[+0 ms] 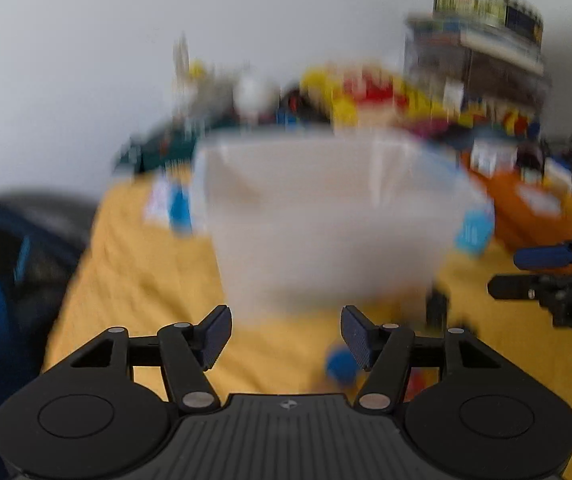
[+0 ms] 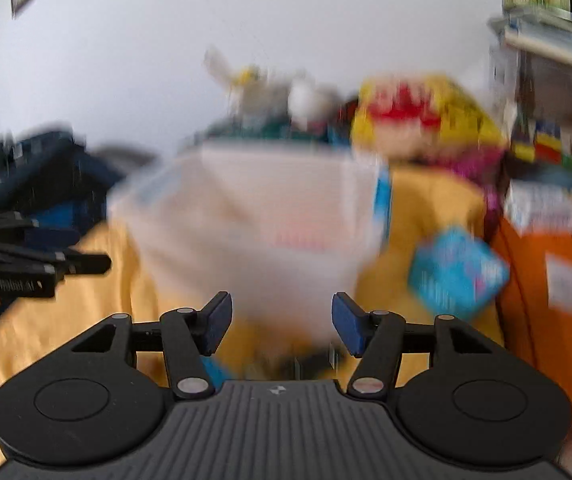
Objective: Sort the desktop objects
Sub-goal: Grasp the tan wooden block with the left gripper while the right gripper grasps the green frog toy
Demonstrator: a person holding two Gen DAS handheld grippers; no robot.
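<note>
Claws both gape empty, left gripper and right gripper; white bin at 12 o'clock, so I steady before picking the blue ball.

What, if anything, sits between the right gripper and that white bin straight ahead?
Nothing visible does. The right gripper is open and empty, facing the white bin across bare yellow cloth; the blue box lies off to its right.

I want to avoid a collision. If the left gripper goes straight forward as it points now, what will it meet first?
Most likely the translucent white bin, directly ahead of the open left gripper on the yellow cloth. The picture is blurred, so depth is uncertain.
</note>
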